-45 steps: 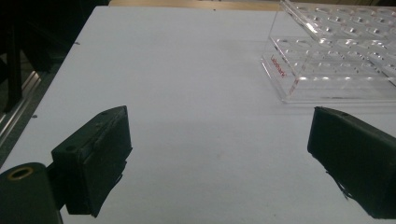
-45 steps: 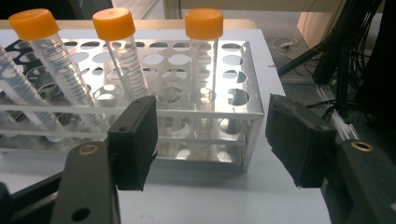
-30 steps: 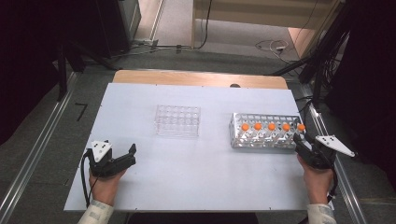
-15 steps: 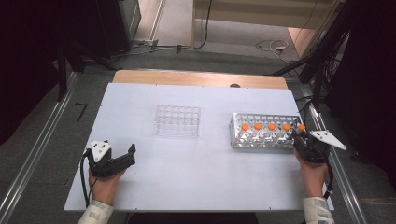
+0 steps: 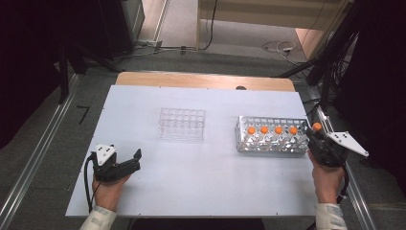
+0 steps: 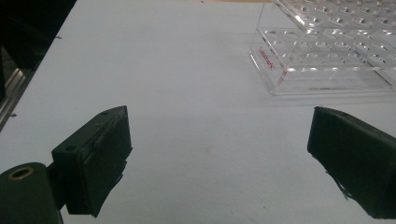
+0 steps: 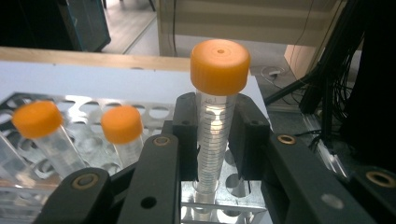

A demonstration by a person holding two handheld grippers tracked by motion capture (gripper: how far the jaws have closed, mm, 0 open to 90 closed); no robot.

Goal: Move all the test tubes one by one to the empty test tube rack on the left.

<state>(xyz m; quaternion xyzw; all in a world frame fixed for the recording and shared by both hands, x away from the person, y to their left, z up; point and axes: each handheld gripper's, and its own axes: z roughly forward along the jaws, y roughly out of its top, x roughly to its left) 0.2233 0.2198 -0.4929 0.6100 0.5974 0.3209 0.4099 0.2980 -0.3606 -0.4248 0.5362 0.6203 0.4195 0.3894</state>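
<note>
Right gripper has its black jaws clamped on the clear graduated plastic tube with an orange screw cap, gripping it just below the cap. That tube stands upright, its long axis vertical, with its lower end at a hole at the right end of the perforated metal tube rack; I cannot tell whether the tip has cleared the hole. In the high view the held cap sits beyond the rack's right end, with 4 more orange-capped tubes in a row to its left.

The clear acrylic tube rack, holding nothing, lies well to the left of the held tube, across the white table, so the likely transfer runs leftward. Left gripper rests on the table nearer that acrylic rack, its jaws wide apart with nothing between them.

Compared with 1 second ago, the right gripper has turned and drawn slightly right, and the fifth cap now stands off the row; the left gripper is unchanged.
</note>
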